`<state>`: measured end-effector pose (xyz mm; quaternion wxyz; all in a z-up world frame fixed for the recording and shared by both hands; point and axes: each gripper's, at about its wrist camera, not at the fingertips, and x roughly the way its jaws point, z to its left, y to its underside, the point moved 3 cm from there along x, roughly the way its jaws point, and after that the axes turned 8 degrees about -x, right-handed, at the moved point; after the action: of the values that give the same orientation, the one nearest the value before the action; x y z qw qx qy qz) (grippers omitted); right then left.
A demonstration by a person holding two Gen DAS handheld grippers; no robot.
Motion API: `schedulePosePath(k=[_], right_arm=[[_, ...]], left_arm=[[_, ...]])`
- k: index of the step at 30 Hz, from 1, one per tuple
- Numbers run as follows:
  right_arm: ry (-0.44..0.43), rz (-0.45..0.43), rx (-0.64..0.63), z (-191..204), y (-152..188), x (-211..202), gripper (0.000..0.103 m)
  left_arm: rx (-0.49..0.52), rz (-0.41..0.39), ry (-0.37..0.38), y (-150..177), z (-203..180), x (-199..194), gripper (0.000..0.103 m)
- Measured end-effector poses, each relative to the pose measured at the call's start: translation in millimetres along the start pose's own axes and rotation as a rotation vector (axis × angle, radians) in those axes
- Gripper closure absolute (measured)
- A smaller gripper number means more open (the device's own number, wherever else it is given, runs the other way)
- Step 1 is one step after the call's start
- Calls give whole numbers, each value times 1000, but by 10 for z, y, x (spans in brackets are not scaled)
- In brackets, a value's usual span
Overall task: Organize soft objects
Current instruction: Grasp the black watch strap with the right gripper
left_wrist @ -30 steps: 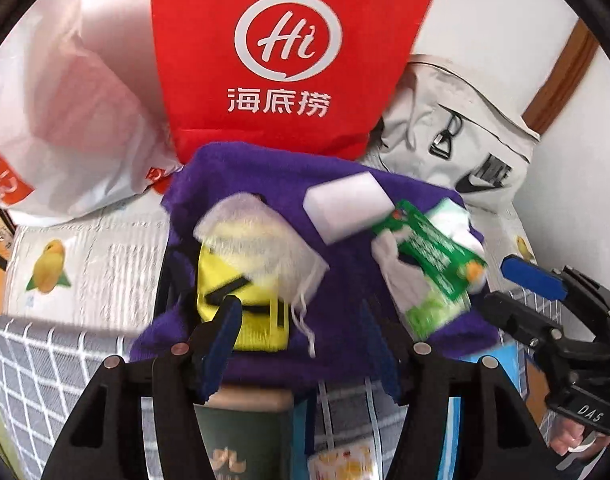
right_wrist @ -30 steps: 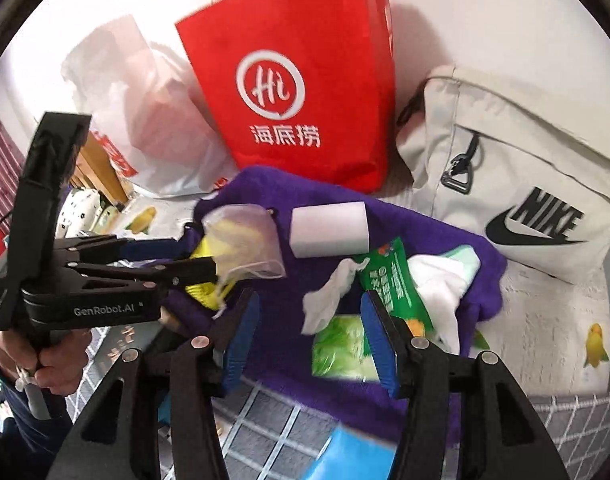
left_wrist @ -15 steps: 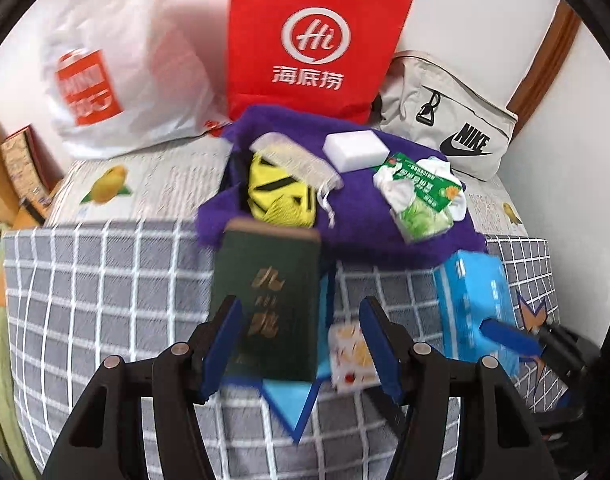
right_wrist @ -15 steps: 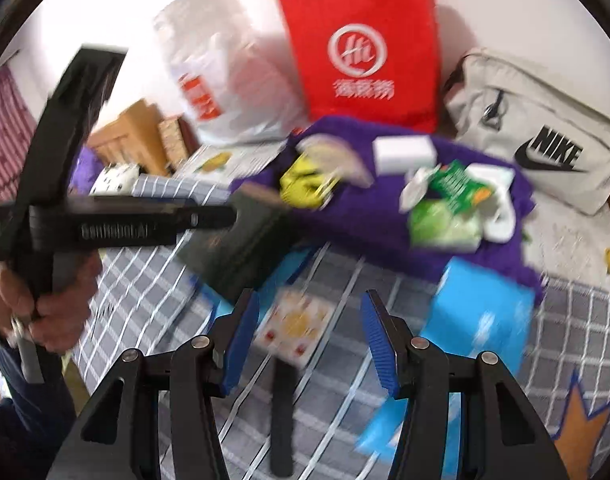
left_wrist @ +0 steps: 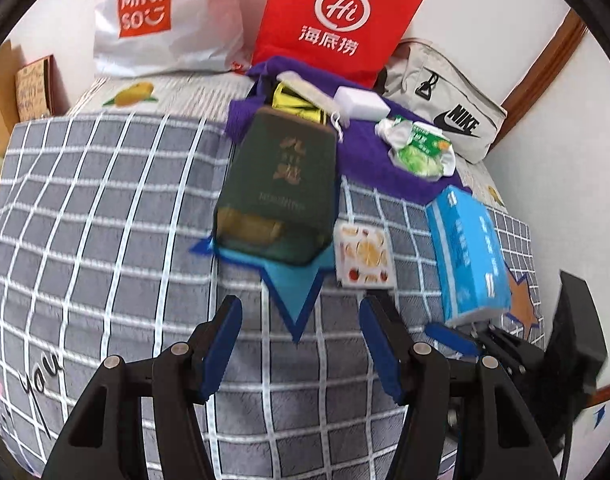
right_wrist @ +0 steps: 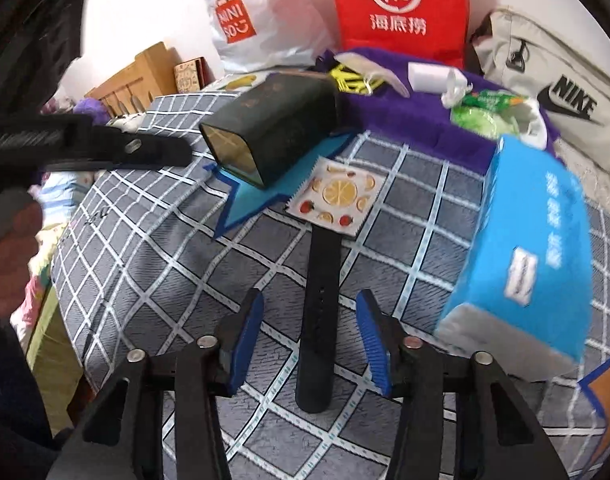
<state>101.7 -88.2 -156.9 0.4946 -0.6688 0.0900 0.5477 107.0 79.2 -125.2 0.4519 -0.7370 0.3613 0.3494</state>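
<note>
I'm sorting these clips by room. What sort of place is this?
Most likely a bedroom: the things lie on a bed with a grey checked cover, a wooden headboard stands at one side, and shopping bags and a Nike bag lean against the wall.

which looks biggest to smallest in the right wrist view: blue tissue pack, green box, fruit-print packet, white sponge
1. blue tissue pack, though it lies nearest the camera, which inflates it
2. green box
3. fruit-print packet
4. white sponge, farthest back, so its true size against the packet is unsure
</note>
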Motion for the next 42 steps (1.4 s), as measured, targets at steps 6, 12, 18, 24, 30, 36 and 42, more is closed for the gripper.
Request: schedulePosePath(k=[6, 12, 18, 24, 30, 36, 42], right_arm=[[52, -5, -12, 1, 17, 169, 63], [104, -35, -99, 96, -58, 268, 82], [51, -1, -81, 34, 98, 107, 82], [58, 29, -75, 91, 191, 70, 76], [83, -19, -83, 101, 161, 112, 82], [51, -15, -51, 38, 263, -49, 82], [77, -29, -19, -82, 509, -334, 82]], left_arm=[[-23, 2, 11, 132, 99, 29, 44], [-40, 35, 24, 176, 109, 175, 44], [-50, 55, 57, 197, 115, 262, 44], [-49, 71, 72, 211, 88, 300, 44], [-37, 34, 78, 212, 29, 211, 44], [17, 11, 99, 205, -247, 351, 44], [64, -14, 93, 203, -534, 537, 44]])
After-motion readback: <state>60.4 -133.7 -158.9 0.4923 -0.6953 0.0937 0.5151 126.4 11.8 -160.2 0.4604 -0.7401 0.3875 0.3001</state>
